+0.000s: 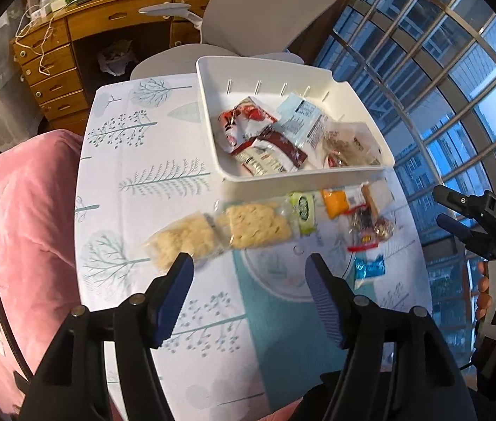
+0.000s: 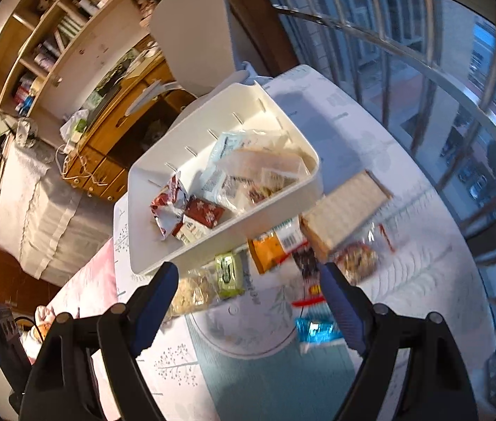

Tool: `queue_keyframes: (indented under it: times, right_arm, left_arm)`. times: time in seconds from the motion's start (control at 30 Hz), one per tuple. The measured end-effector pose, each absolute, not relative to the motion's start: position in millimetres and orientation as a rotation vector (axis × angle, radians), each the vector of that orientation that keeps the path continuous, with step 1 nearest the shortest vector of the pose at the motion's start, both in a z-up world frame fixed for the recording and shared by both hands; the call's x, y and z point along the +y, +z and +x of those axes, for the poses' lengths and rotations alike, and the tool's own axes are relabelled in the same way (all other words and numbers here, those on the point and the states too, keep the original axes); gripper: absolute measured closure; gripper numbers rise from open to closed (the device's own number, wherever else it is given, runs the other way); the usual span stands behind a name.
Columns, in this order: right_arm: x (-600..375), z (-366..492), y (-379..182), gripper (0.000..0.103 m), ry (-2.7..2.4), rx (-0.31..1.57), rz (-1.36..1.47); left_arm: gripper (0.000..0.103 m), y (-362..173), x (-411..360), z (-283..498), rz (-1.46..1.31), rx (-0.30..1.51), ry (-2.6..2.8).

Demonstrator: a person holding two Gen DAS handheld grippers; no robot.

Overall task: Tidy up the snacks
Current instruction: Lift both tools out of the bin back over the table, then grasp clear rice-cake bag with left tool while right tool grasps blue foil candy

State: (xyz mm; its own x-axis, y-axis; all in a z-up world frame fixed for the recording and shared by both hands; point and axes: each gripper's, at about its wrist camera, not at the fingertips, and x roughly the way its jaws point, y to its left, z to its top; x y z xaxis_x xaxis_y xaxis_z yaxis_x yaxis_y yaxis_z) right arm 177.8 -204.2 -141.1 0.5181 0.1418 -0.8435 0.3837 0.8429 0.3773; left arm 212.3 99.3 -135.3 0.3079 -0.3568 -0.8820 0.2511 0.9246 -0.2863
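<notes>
hovering both tools, left tool [image 1: 248, 273] and right tool [image 2: 248, 280], wide open and empty, you face loose packets lined beside the white plastic bin [image 1: 304, 174], ready for sorting.

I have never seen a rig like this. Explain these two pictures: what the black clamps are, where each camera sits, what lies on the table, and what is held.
Each picture comes from a fisheye camera on a hand-held gripper. One looks along the left gripper, the other along the right gripper. Both stand open and hold nothing. On the tree-patterned tablecloth a white plastic bin already holds several wrapped snacks. In front of it lie two clear packs of pale biscuits, a small green packet, an orange packet and a blue packet.
</notes>
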Motion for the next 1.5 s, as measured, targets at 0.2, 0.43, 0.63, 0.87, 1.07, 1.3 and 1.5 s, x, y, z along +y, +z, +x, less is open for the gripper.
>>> queue_keyframes:
  times: [0.2, 0.43, 0.63, 0.87, 1.07, 1.3, 1.5]
  right_arm:
    - [-187, 148, -150, 0.020, -0.242, 1.024, 0.618]
    - [-177, 113, -165, 0.020, -0.354, 1.028, 0.714]
    - [-189, 94, -185, 0.020, -0.439, 1.064, 0.856]
    - [-200, 89, -212, 0.020, -0.491, 1.120, 0.978]
    - [-214, 89, -241, 0.020, -0.571, 1.130, 1.119]
    - [-225, 98, -262, 0.020, -0.675, 1.122, 1.189]
    - [-227, 107, -276, 0.020, -0.754, 1.133, 1.235]
  left_arm:
    - [0.029, -144, 119, 209, -0.053, 1.214, -0.452]
    - [0.026, -155, 128, 211, 0.046, 1.227, -0.517]
    - [0.023, -166, 127, 221, 0.124, 1.230, -0.544]
    - [0.022, -191, 120, 239, 0.219, 1.256, -0.549]
    - [0.022, -219, 108, 253, 0.307, 1.265, -0.580]
    - [0.022, -248, 91, 265, 0.394, 1.233, -0.641]
    - [0.022, -269, 84, 277, 0.427, 1.253, -0.672]
